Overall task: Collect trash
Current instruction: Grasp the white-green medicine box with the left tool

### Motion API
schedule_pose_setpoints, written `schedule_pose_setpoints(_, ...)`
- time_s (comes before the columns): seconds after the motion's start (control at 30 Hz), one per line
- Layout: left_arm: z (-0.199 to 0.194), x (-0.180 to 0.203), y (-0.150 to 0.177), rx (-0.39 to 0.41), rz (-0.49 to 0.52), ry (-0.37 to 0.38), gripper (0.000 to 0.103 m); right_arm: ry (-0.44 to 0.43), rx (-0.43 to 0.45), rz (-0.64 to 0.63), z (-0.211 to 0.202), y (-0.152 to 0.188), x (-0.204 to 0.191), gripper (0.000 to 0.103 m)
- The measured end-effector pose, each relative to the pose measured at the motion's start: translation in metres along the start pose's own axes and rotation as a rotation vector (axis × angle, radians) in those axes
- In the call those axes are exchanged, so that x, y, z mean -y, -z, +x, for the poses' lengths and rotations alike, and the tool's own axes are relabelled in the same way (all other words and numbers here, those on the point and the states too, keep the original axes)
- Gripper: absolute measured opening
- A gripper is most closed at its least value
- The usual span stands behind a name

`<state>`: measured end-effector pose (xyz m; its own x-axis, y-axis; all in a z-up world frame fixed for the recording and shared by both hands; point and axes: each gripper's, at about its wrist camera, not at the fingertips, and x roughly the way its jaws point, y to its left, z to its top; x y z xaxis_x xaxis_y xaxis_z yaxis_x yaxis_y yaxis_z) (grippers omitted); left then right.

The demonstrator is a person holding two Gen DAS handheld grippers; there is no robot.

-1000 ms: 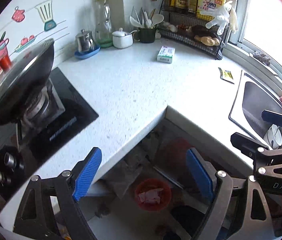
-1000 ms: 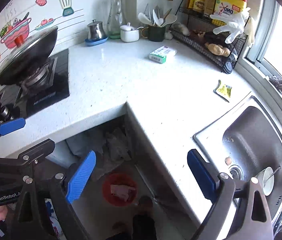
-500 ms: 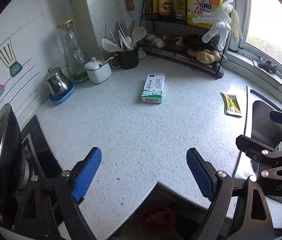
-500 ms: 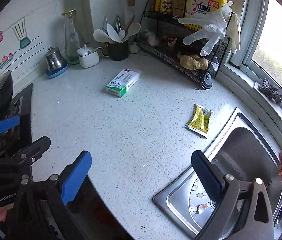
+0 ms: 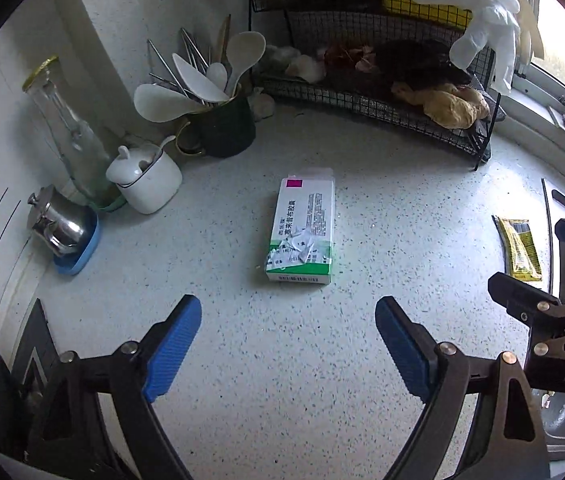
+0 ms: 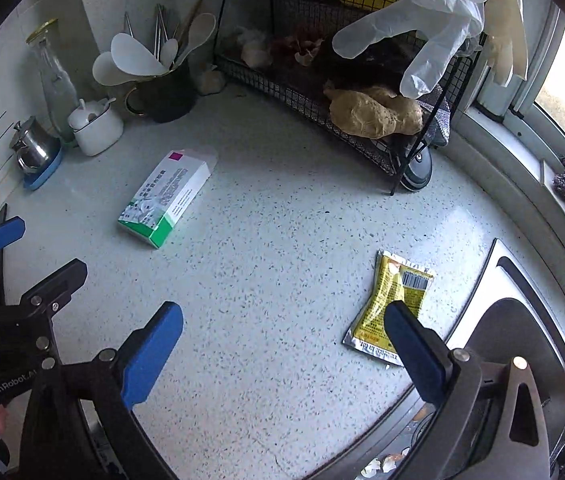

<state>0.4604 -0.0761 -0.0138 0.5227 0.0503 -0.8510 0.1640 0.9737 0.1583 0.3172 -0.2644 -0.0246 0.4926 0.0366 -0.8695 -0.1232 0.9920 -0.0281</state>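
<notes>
1. While both grippers hang over the speckled countertop point(image 5: 242, 380), the trash lies flat on it in two pieces: a green-and-white box point(image 5: 302, 232) and a yellow packet point(image 6: 392, 306).
2. Seen from the left wrist, the box lies straight ahead of the left gripper point(image 5: 288, 344), beyond its fingertips and apart from them, with torn paper on its near end and its far flap open.
3. The packet lies near the edge of the steel sink point(image 6: 522, 320); in the right wrist view the right-hand blue pad point(image 6: 410, 344) of the right gripper point(image 6: 282, 346) overlaps its lower corner, though contact cannot be told.
4. Box and packet are well apart, with bare counter between them.
5. The left gripper's jaws stand wide apart with nothing between them.
6. The right gripper's jaws are likewise spread wide, with only bare counter between the pads.
7. Behind the box stand a white lidded pot point(image 5: 144, 178), a dark mug point(image 5: 222, 128) full of white spoons, a tall glass bottle point(image 5: 70, 136) and a small steel pot point(image 5: 56, 220) on a blue dish.
8. A black wire rack point(image 6: 322, 96) fills the back corner, holding a knobbly tan lump point(image 6: 374, 112), and a translucent glove point(image 6: 414, 20) hangs over its front.
</notes>
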Motion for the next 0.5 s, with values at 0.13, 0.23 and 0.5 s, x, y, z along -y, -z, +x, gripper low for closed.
schedule_pose_setpoints(0.13,0.032,0.001,-0.018,-0.039,0.023,0.062,0.088,-0.012,-0.016,0.018,0.022,-0.016,0.006,0.101)
schedule_pose_setpoints(0.23,0.055,0.003,-0.029,-0.067,0.049,0.071,0.088,-0.009,-0.03,0.032,0.037,-0.024,0.01,0.101)
schedule_pose_setpoints(0.5,0.108,0.009,-0.043,-0.133,0.129,0.086,0.088,-0.003,-0.07,0.059,0.077,-0.039,0.018,0.101)
